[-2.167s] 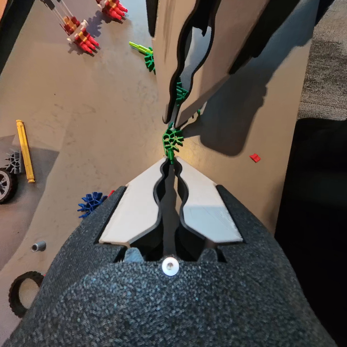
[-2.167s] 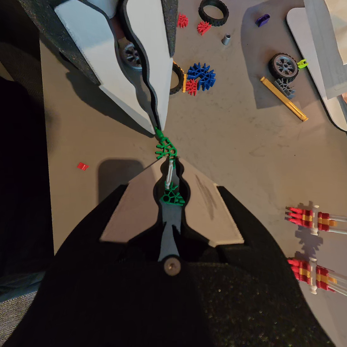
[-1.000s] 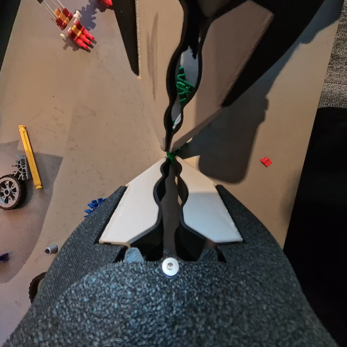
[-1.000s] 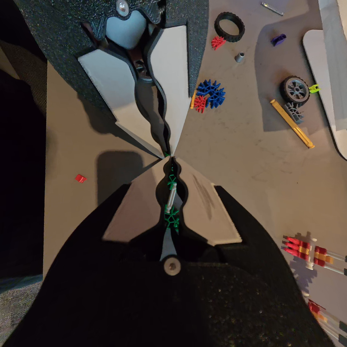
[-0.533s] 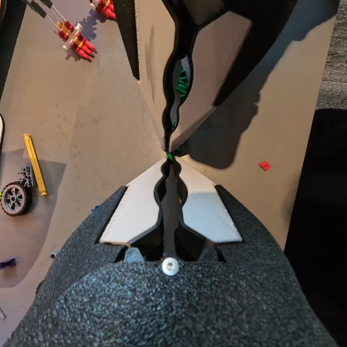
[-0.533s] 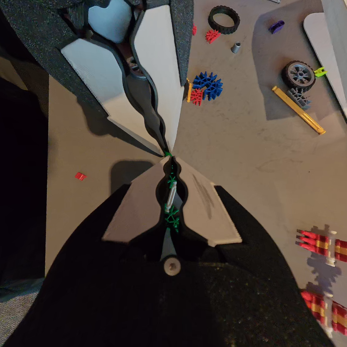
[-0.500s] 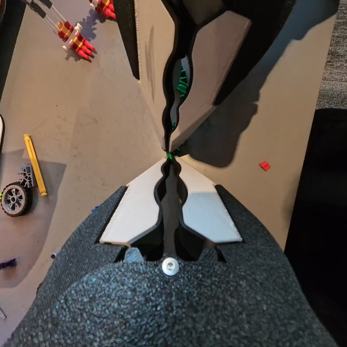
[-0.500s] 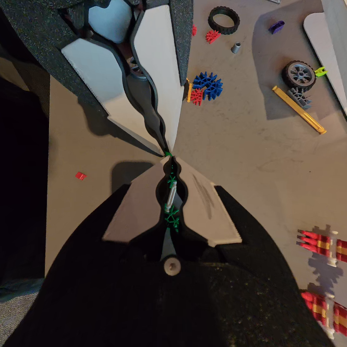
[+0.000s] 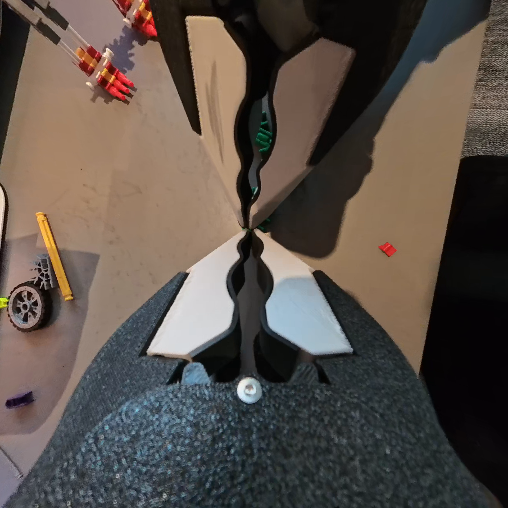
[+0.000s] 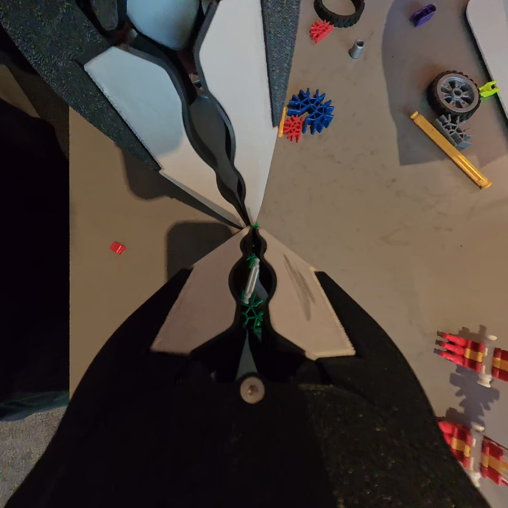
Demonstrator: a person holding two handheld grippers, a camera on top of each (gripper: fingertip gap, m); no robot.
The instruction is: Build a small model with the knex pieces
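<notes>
Overhead, both views look down on a tan surface [image 10: 357, 220] strewn with small construction-toy parts. Left gripper [image 9: 248, 232] and right gripper [image 10: 251, 229] meet tip to tip above it, each with its jaws closed together. The right gripper's jaws are clamped on a green-and-white toy piece [image 10: 251, 297]: a short white rod with green spiked connectors at its ends, lying lengthwise in the hollow between the jaws. A sliver of green [image 9: 248, 230] shows at the left gripper's closed tips, where they touch the tips of the right gripper; what exactly they pinch is too small to tell.

Around them, from larger to smaller:
- red-and-yellow toy bundles [image 10: 472, 357] on clear rods, to the right gripper's side;
- a wheel with grey spokes [image 10: 455, 94], touching a grey connector [image 10: 453, 132] and a yellow rod [image 10: 450, 149];
- a blue connector cluster [image 10: 312, 110] touching a red connector [image 10: 294, 127];
- a black tyre [image 10: 335, 11];
- a grey sleeve [image 10: 356, 49];
- a purple clip [image 10: 422, 11];
- a small red chip [image 10: 117, 247], well apart from the rest.
</notes>
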